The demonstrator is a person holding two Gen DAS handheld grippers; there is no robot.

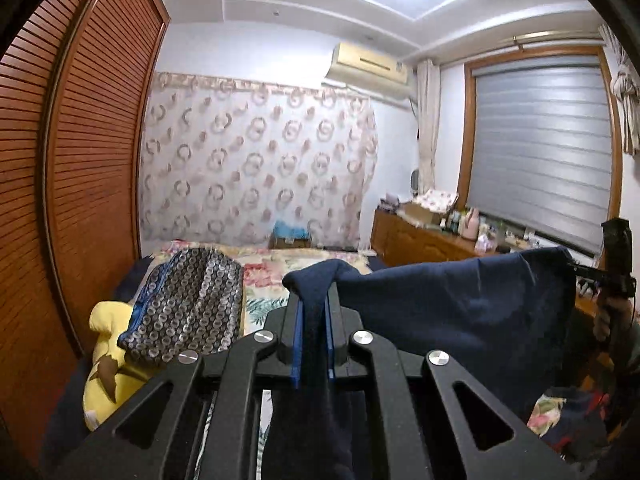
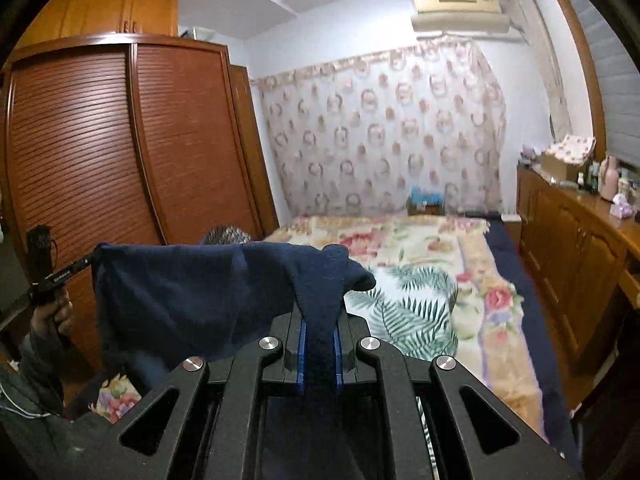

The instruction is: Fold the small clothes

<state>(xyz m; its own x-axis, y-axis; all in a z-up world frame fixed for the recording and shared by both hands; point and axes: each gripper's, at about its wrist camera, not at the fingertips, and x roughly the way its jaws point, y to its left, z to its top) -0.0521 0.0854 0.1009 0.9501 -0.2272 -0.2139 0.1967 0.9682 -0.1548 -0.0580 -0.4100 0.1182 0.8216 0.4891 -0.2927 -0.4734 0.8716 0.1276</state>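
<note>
A dark navy garment (image 1: 460,304) hangs stretched in the air between my two grippers, above the bed. My left gripper (image 1: 314,312) is shut on one top corner of it; the cloth bunches over the blue pads. My right gripper (image 2: 320,320) is shut on the other top corner of the navy garment (image 2: 192,292). The right gripper also shows at the far right of the left wrist view (image 1: 580,270). The left gripper shows at the far left of the right wrist view (image 2: 90,260). The garment's lower part is hidden below both views.
A bed with a floral blanket (image 2: 420,280) lies ahead. A patterned grey-blue pillow (image 1: 188,304) and a yellow plush (image 1: 108,356) lie at its left. A louvred wooden wardrobe (image 2: 120,152) stands left, a wooden dresser (image 2: 580,248) with bottles right.
</note>
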